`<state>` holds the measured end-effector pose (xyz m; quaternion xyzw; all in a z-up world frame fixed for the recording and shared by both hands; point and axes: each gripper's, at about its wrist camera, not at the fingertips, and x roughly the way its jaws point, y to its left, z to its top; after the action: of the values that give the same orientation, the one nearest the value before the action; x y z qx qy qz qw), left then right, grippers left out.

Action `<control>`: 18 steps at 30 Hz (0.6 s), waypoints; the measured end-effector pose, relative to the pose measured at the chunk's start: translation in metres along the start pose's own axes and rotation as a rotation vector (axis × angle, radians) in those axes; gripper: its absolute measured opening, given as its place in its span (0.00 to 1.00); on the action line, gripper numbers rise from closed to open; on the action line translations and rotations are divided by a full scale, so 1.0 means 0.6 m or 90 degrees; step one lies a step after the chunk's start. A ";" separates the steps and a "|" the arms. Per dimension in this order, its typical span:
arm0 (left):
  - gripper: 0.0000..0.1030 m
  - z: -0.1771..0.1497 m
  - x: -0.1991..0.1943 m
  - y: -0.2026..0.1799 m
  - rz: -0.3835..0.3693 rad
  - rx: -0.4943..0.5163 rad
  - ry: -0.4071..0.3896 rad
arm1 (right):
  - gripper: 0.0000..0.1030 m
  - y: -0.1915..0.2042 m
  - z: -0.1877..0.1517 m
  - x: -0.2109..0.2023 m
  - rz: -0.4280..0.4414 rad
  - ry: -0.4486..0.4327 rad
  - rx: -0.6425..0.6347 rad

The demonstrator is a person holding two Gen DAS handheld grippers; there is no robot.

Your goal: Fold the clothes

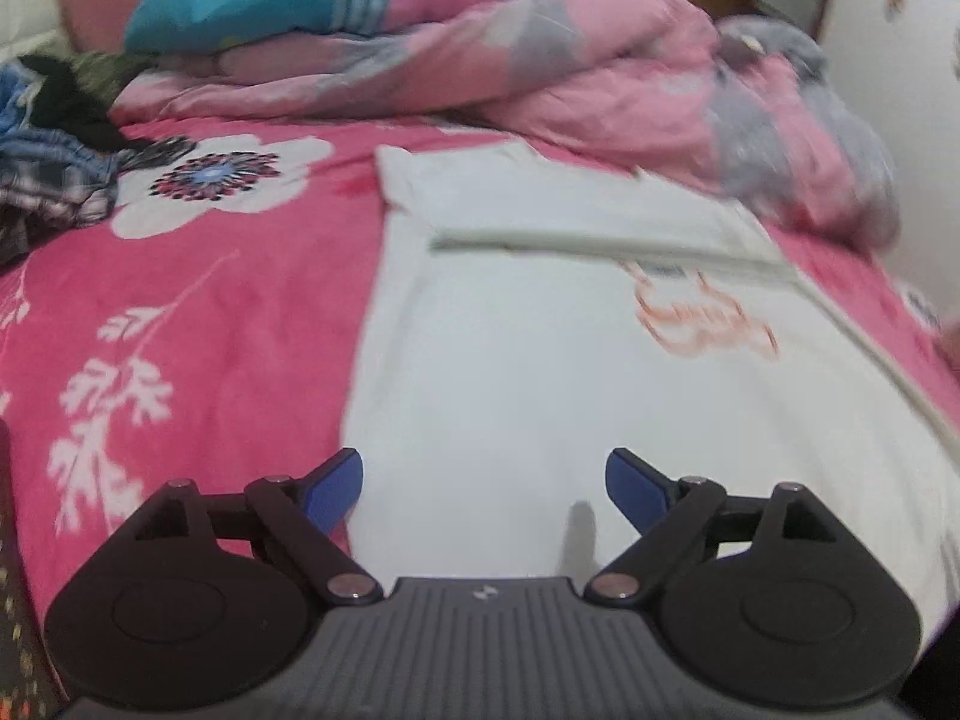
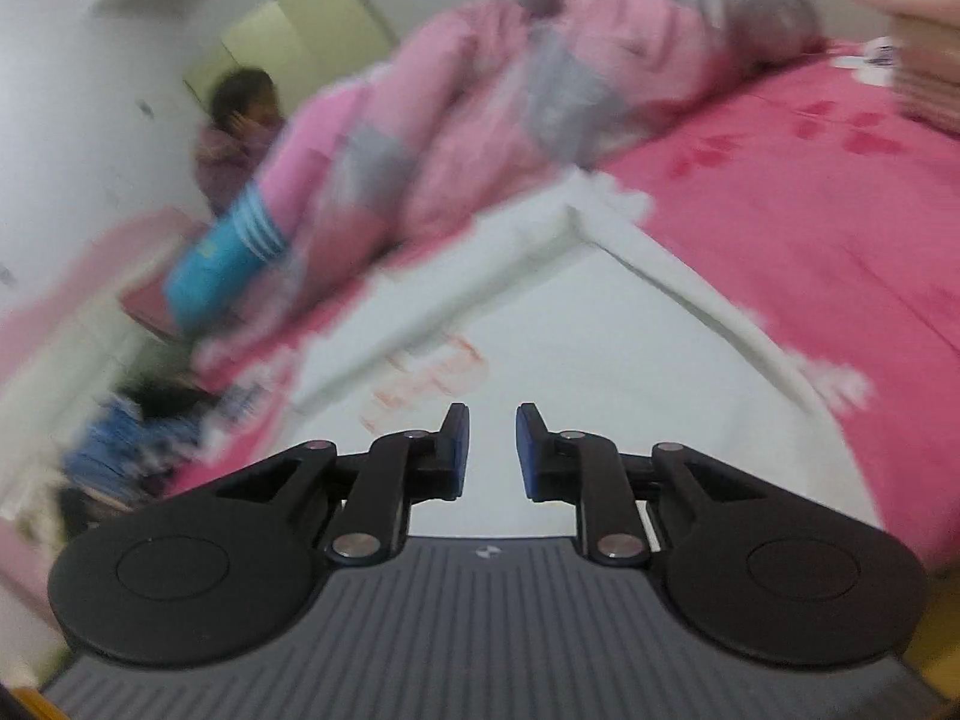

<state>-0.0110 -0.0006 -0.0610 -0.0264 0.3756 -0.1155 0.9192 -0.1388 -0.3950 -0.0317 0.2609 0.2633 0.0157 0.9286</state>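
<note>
A white garment [image 1: 540, 330] with an orange print [image 1: 702, 318] lies spread flat on the pink floral bedsheet [image 1: 180, 300], a folded band running across its far part. My left gripper [image 1: 485, 462] hovers over the garment's near left edge, open wide, with nothing between its blue pads. In the blurred right wrist view the same white garment [image 2: 600, 348] fills the middle. My right gripper [image 2: 492, 414] is above it with a narrow gap between the pads and nothing in that gap.
A rumpled pink and grey duvet [image 1: 480, 60] is heaped along the far side of the bed. A pile of dark and blue plaid clothes [image 1: 48, 150] lies at the left. A cream folded stack [image 2: 924, 60] sits at the far right. A person [image 2: 240, 132] stands by the wall.
</note>
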 end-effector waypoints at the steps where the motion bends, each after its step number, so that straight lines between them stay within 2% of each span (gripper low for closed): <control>1: 0.87 -0.010 -0.006 -0.008 0.003 0.015 0.002 | 0.17 0.003 -0.011 0.003 -0.012 0.004 -0.013; 4: 0.87 -0.034 -0.018 -0.024 0.017 0.047 0.011 | 0.18 0.016 -0.040 0.018 -0.044 0.015 -0.054; 7: 0.87 -0.048 -0.028 -0.028 0.025 0.059 0.018 | 0.22 0.032 -0.041 0.040 -0.056 0.012 -0.099; 12: 0.88 -0.065 -0.030 -0.028 0.035 0.059 0.029 | 0.23 0.020 0.005 0.101 -0.057 0.010 -0.108; 15: 0.88 -0.073 -0.035 -0.026 0.030 0.061 0.024 | 0.23 0.007 0.033 0.172 -0.096 0.023 -0.122; 18: 0.89 -0.076 -0.037 -0.022 0.022 0.071 0.022 | 0.23 0.003 0.026 0.228 -0.134 0.054 -0.171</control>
<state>-0.0608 -0.0067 -0.0768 0.0334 0.3850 -0.1205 0.9144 -0.0129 -0.3778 -0.0852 0.1045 0.3236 -0.0358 0.9397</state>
